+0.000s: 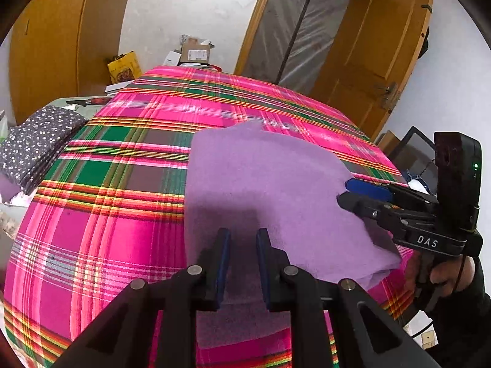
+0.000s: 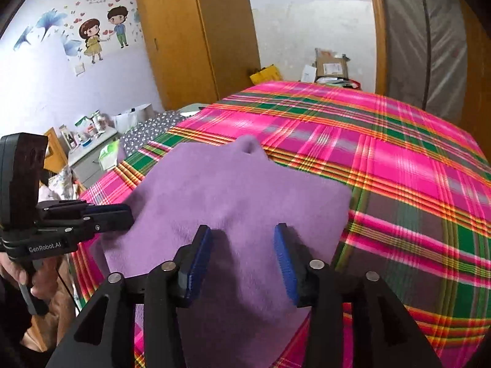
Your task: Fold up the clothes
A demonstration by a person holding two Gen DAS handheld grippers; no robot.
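Note:
A purple fleece cloth [image 1: 260, 178] lies folded on the pink plaid bed [image 1: 122, 153]. My left gripper [image 1: 244, 233] is at the cloth's near left edge, and purple fabric fills the narrow gap between its blue pads. In the right wrist view the left gripper [image 2: 129, 211] pinches that edge of the cloth [image 2: 239, 190]. My right gripper [image 2: 242, 230] stands wide open above the cloth, its pads clear of the fabric. From the left wrist view, the right gripper [image 1: 343, 191] is at the cloth's right edge with its fingers apart.
A folded dark spotted cloth [image 1: 36, 147] lies at the bed's left side. Cardboard boxes [image 1: 195, 52] stand past the far end. A wooden door [image 1: 368, 61] is at the right, and a low cabinet with bottles [image 2: 89, 132] at the left. Plaid sheet [image 2: 399, 168] spreads right of the cloth.

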